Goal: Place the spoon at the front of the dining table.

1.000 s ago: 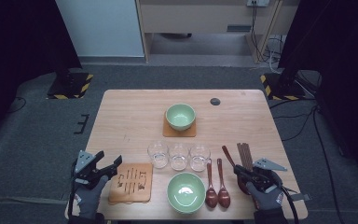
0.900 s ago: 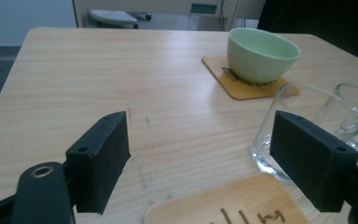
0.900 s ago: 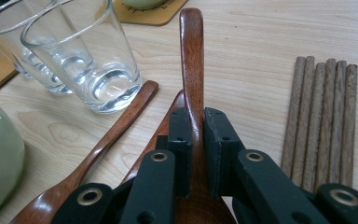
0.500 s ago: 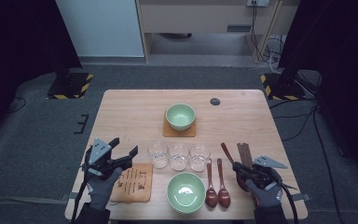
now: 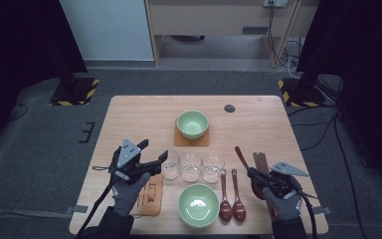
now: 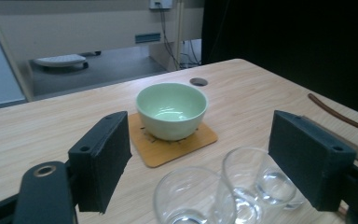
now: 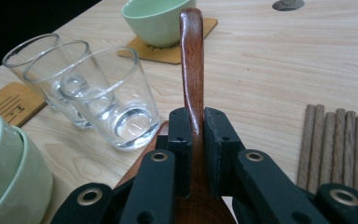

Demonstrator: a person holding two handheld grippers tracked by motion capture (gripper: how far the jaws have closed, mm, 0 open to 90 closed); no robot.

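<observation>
My left gripper [image 5: 155,151] hovers open over the table's front left, its jaws pointing right toward the leftmost of three empty glasses [image 5: 170,167]. In the left gripper view the wide-apart jaws of the left gripper [image 6: 205,161] frame two glasses [image 6: 193,198] from above, with nothing between the pads. My right gripper [image 5: 257,177] rests at the front right, shut on the handle of a dark wooden spoon [image 5: 239,155]. The spoon handle [image 7: 192,60] rises between the closed pads of the right gripper [image 7: 193,140].
A green bowl [image 5: 192,123] sits on a coaster [image 5: 179,141] mid-table. Stacked green bowls [image 5: 198,204] stand at the front, with two wooden spoons [image 5: 231,201] to their right. Several chopsticks [image 5: 261,160] lie beside my right gripper. A wooden coaster [image 5: 149,198] lies under my left hand.
My left gripper has risen and moved right and forward, from the table's front left edge to beside the glasses. The right gripper and its spoon have stayed put.
</observation>
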